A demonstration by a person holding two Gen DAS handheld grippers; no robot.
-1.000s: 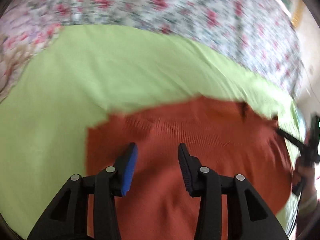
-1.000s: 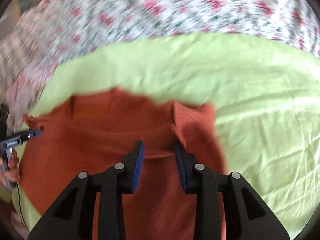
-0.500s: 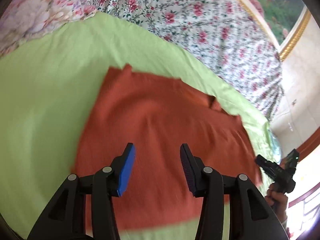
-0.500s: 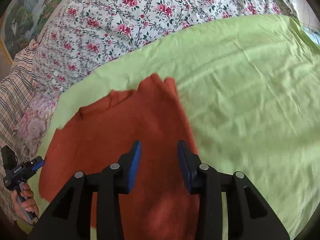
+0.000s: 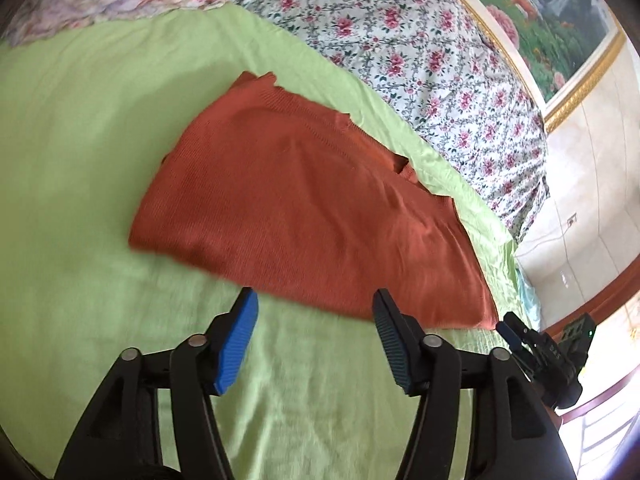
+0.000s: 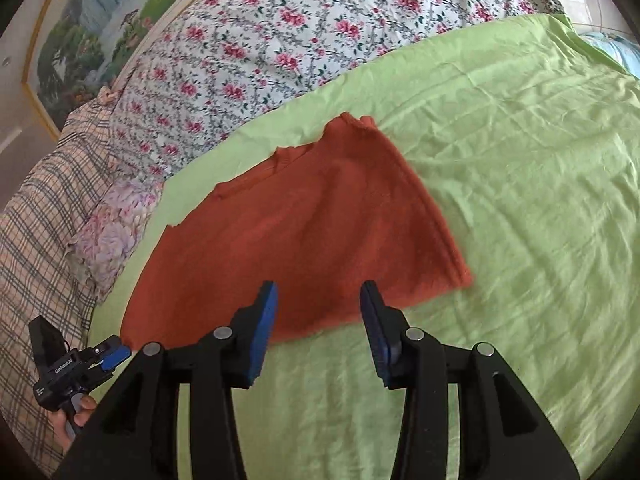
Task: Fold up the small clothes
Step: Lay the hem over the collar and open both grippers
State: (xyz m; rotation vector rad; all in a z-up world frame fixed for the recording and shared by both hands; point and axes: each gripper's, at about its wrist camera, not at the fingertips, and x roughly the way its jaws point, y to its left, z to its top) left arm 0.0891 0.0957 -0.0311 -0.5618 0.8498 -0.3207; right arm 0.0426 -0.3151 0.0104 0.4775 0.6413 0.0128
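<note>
A rust-orange knit garment (image 5: 304, 208) lies flat on the green sheet (image 5: 80, 128); it also shows in the right wrist view (image 6: 296, 240). My left gripper (image 5: 314, 312) is open and empty, held above the sheet just short of the garment's near edge. My right gripper (image 6: 318, 304) is open and empty over the near edge on the other side. Each gripper shows in the other's view: the right one (image 5: 540, 352) at the lower right, the left one (image 6: 76, 364) at the lower left.
A floral quilt (image 6: 280, 40) lies behind the green sheet. A plaid pillow (image 6: 36, 216) and a pale flowered cushion (image 6: 108, 232) sit at the left. A framed landscape picture (image 5: 552, 12) hangs on the wall. The bed's edge (image 5: 516, 264) drops off at the right.
Both grippers have pulled back and up from the garment, from over its middle to its near edge. The garment now lies flat, in full view. Both stayed open.
</note>
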